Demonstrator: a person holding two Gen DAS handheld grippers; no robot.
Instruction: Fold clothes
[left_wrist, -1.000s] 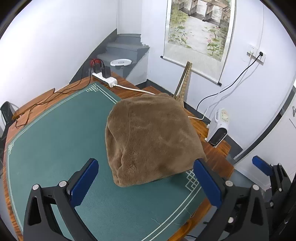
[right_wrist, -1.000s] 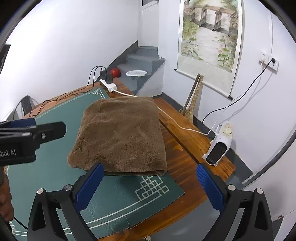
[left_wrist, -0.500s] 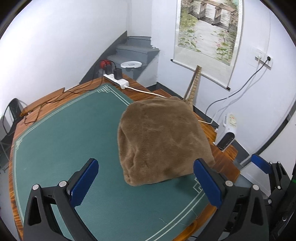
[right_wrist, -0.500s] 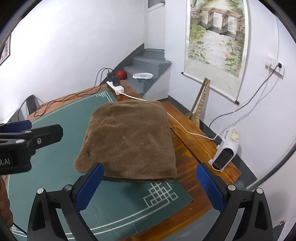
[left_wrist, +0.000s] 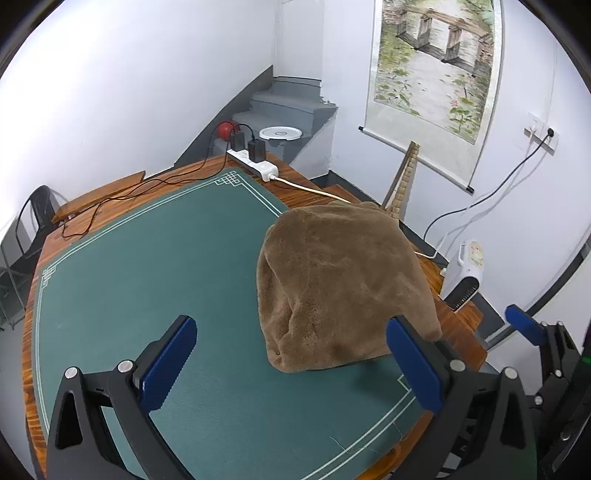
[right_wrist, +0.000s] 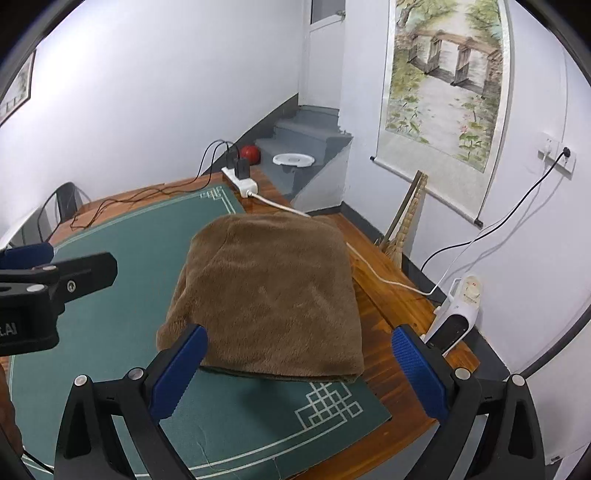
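The brown fleece garment (right_wrist: 269, 291) lies as a thick folded bundle on the desk (right_wrist: 384, 302), straddling the right edge of the green mat (left_wrist: 155, 266), with its right part over bare wood; in the right wrist view it sits at about 12 o'clock just beyond the fingers. Both tools are off the cloth: the left hand-held gripper (left_wrist: 291, 363) has its blue pads spread wide with nothing between them, the bundle at roughly 1 o'clock from it, and the right hand-held gripper (right_wrist: 299, 369) is likewise spread and empty, its left pad just in front of the bundle's near left corner. I judge the fold to be at or near its end, the piece looking compact and squared. The next move probably calls for either a last tidy of the slightly ragged near-left corner or taking the near edge with both tools to shift the bundle aside. No container holding anything shows; only a white dish (left_wrist: 280, 133) rests on the grey stairs (left_wrist: 288, 107) at 12 o'clock, apparently empty.
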